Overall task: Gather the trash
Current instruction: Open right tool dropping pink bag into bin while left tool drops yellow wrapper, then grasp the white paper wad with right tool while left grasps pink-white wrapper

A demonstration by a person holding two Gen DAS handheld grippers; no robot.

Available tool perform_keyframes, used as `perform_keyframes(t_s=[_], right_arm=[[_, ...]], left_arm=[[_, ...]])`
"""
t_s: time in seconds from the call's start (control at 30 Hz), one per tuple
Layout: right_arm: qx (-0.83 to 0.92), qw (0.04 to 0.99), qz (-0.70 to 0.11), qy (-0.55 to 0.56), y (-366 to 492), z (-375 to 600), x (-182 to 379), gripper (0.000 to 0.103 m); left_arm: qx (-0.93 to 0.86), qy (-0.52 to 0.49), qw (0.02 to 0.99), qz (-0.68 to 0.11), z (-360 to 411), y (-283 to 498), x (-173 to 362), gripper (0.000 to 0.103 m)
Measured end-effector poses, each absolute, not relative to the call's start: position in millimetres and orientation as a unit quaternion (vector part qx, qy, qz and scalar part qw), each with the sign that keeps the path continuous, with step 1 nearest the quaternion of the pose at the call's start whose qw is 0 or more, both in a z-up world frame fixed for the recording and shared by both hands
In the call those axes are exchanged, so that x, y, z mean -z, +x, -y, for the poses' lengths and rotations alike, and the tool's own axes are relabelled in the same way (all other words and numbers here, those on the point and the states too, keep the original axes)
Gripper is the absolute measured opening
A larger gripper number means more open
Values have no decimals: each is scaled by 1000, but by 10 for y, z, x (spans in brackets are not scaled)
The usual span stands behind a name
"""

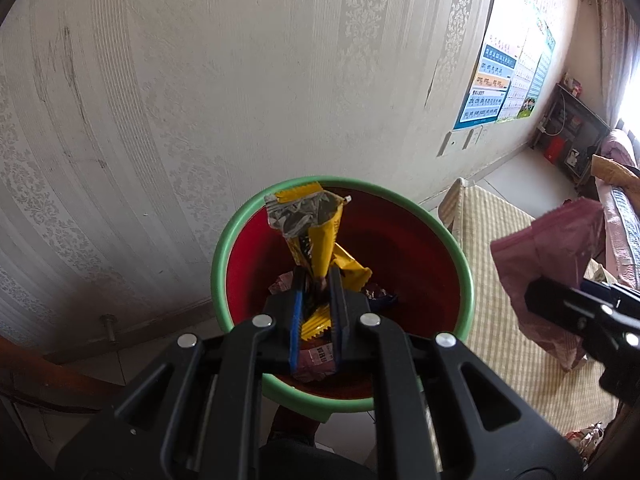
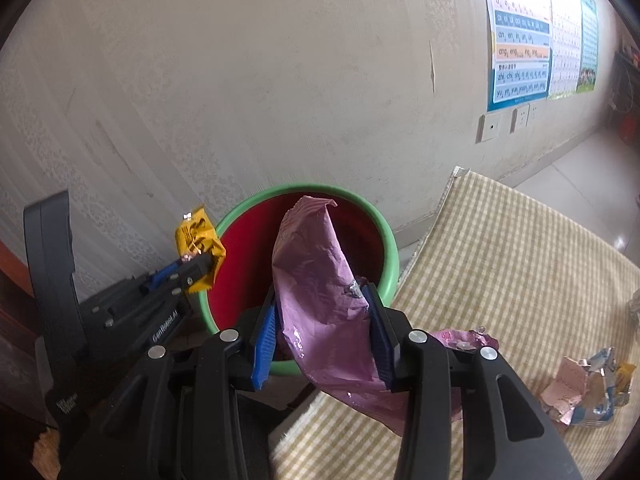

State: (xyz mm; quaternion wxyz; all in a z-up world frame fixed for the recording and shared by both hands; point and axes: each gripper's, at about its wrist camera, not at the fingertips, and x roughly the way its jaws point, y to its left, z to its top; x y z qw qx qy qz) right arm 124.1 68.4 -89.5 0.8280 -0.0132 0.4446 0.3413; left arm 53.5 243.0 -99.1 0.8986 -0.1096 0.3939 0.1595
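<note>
A crumpled yellow foil snack wrapper (image 1: 314, 236) stood clamped in the left tool (image 1: 316, 280), right above the red plastic bin with a green rim (image 1: 466, 280), where other wrappers lay. Beside it, the right tool (image 2: 324, 308) gripped a pink plastic bag (image 2: 316, 280) near the rim, over the checked yellow bench cloth (image 2: 500, 260).

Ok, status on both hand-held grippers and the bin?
Left hand-held gripper shut on yellow wrapper, over bin. Right hand-held gripper shut on pink bag, near bin rim. More wrappers left on mat. Nothing blocking.
</note>
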Motion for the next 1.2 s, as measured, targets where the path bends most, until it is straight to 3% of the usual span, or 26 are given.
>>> perform_keyframes(t_s=[0.7, 0.77, 0.8, 0.83, 1.2], right_arm=[[-329, 810, -478, 80, 1765, -965, 1016, 43], [-334, 810, -474, 85, 1775, -969, 996, 54], [-335, 811, -472, 87, 1798, -971, 995, 56], [-337, 812, -468, 90, 1798, -967, 975, 61], [-327, 832, -438, 99, 1589, -494, 756, 64]], left_arm=[[-156, -113, 889, -416, -2531, 815, 1159, 12], [-157, -115, 888, -416, -2537, 829, 1171, 29], [-157, -118, 890, -412, -2540, 820, 1167, 51], [-158, -119, 892, -407, -2543, 807, 1157, 61], [-156, -99, 901, -392, -2380, 561, 1027, 67]])
